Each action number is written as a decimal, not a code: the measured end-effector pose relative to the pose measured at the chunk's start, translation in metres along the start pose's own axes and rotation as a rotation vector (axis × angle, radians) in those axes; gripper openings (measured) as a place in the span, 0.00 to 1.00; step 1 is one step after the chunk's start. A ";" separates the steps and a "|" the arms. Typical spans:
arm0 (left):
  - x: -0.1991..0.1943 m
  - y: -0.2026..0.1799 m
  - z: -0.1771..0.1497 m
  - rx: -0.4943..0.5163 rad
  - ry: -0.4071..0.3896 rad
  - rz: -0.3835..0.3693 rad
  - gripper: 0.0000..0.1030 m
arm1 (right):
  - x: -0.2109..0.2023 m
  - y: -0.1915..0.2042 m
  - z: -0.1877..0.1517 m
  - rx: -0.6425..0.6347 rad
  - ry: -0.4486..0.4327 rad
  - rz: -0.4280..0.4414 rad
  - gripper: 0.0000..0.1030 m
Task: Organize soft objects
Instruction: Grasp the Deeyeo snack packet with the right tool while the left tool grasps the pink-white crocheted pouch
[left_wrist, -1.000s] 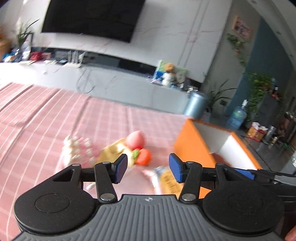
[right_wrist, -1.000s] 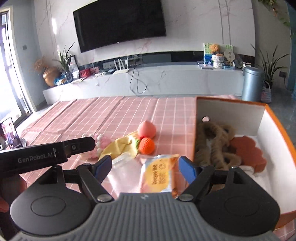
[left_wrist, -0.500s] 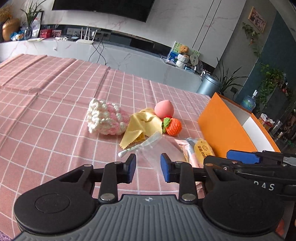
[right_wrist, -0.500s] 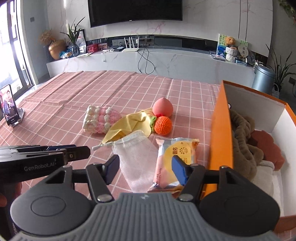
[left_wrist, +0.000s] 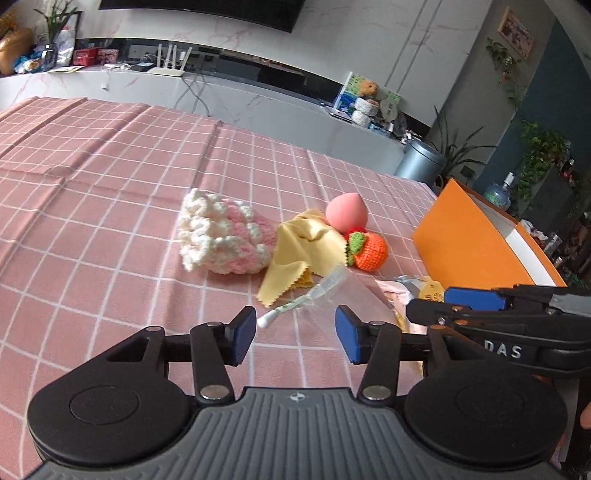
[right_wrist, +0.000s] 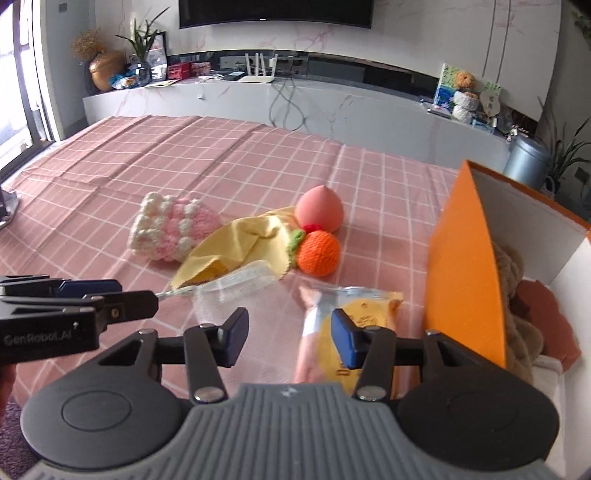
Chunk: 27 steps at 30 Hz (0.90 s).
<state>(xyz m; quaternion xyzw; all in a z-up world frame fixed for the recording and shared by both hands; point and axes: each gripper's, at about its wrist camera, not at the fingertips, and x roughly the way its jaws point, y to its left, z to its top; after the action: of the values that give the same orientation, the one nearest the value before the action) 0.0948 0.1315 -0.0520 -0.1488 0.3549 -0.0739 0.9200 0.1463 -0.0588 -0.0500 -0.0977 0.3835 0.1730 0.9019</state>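
Pink checked tablecloth (left_wrist: 110, 206) covers the table. Left wrist view: left gripper (left_wrist: 295, 334) has just been opening, jaws moderately apart over a clear mesh pouch (left_wrist: 332, 291), pads not touching it. Crochet pink-white piece (left_wrist: 221, 236), yellow cloth (left_wrist: 303, 247), peach sponge (left_wrist: 346, 214) and orange crochet fruit (left_wrist: 369, 251) lie clustered mid-table. Right wrist view: right gripper (right_wrist: 288, 338) has just been closing, jaws half apart, empty, above a yellow packet (right_wrist: 354, 325) beside the orange box (right_wrist: 461, 273) at the table's right edge.

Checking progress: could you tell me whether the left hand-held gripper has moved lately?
Yes: the left hand-held gripper dropped toward the clear pouch, jaws just opening, holding nothing.
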 end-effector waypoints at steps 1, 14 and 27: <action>0.003 -0.003 0.000 0.008 0.003 -0.008 0.64 | 0.002 0.000 0.000 -0.010 0.005 -0.023 0.48; 0.020 -0.011 -0.002 0.015 0.067 -0.003 0.66 | 0.040 0.005 -0.011 -0.102 0.079 -0.190 0.64; 0.014 0.011 0.029 0.093 -0.011 0.136 0.66 | 0.027 -0.001 0.001 -0.068 0.000 -0.173 0.12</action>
<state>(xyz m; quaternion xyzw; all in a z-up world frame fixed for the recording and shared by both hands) 0.1249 0.1449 -0.0436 -0.0818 0.3551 -0.0268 0.9308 0.1651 -0.0530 -0.0689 -0.1608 0.3678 0.1074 0.9096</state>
